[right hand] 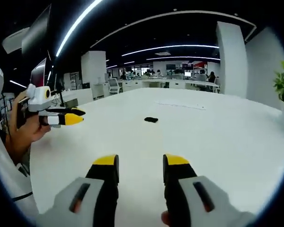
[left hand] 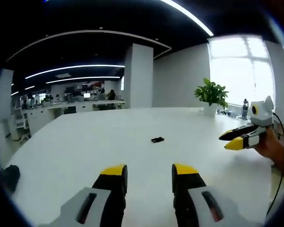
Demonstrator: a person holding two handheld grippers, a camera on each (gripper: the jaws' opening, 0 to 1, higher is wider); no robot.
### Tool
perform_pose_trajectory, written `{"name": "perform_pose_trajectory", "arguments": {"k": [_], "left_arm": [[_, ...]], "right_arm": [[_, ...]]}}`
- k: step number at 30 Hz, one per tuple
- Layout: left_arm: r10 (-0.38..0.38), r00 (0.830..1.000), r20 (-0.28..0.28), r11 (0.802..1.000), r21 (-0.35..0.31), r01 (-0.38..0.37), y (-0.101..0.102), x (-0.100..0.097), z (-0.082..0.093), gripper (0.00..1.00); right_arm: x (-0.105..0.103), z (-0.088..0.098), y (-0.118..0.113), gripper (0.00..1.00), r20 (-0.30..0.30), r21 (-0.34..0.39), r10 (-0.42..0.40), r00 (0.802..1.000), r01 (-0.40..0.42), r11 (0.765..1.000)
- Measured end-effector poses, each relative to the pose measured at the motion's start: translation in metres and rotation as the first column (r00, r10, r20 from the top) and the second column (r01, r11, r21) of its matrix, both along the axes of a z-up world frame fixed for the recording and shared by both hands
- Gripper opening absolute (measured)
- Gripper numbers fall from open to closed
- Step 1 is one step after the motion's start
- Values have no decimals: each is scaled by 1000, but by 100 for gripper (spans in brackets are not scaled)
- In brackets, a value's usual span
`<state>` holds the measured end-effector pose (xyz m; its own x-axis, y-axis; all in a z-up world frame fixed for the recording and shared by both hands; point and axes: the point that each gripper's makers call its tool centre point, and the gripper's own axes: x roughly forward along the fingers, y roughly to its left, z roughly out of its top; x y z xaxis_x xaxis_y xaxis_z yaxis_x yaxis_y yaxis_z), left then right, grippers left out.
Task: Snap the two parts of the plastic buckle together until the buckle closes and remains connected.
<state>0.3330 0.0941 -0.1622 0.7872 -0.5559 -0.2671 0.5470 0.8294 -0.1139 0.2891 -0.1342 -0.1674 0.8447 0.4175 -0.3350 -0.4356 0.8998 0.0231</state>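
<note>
A small black plastic buckle (left hand: 157,139) lies alone on the white table (left hand: 85,146), too small to tell whether its two parts are joined. My left gripper (left hand: 149,171) hangs above the near table, open and empty, well short of the buckle. The right gripper (left hand: 236,140) enters from the right, held in a hand. In the right gripper view the buckle (right hand: 151,119) lies ahead of my right gripper (right hand: 141,161), which is open with nothing between its yellow-tipped fingers. The left gripper (right hand: 71,116) shows at the left, held in a hand.
A potted plant (left hand: 210,93) and a bottle (left hand: 244,109) stand at the table's far right by the window. A dark object (left hand: 12,177) lies at the left table edge. A white pillar (left hand: 138,75) and office desks stand beyond. A monitor (right hand: 38,73) is at the left.
</note>
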Motion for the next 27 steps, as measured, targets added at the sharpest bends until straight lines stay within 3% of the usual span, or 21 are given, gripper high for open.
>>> {"name": "perform_pose_trajectory", "arguments": {"k": [2, 7, 9, 11, 16, 27], "left_arm": [[6, 1000, -16, 1000, -29, -6, 2, -3, -2, 38], [45, 999, -7, 999, -26, -46, 12, -10, -3, 38], [59, 998, -8, 998, -25, -59, 15, -12, -3, 38], [83, 997, 11, 996, 20, -83, 19, -14, -4, 37], [99, 995, 26, 995, 31, -100, 19, -21, -3, 37], [120, 993, -10, 993, 14, -120, 26, -31, -11, 37]], "right_arm": [[-7, -3, -3, 37, -4, 22, -26, 1000, 27, 999], [-22, -9, -5, 36, -11, 40, -71, 997, 71, 997], [-26, -8, -7, 36, -1, 26, -91, 996, 91, 995], [-30, -9, -10, 36, -2, -11, -101, 995, 101, 995], [-36, -10, -16, 36, -6, -34, -122, 993, 121, 992], [-44, -10, -24, 36, 6, -38, -162, 987, 162, 986]]}}
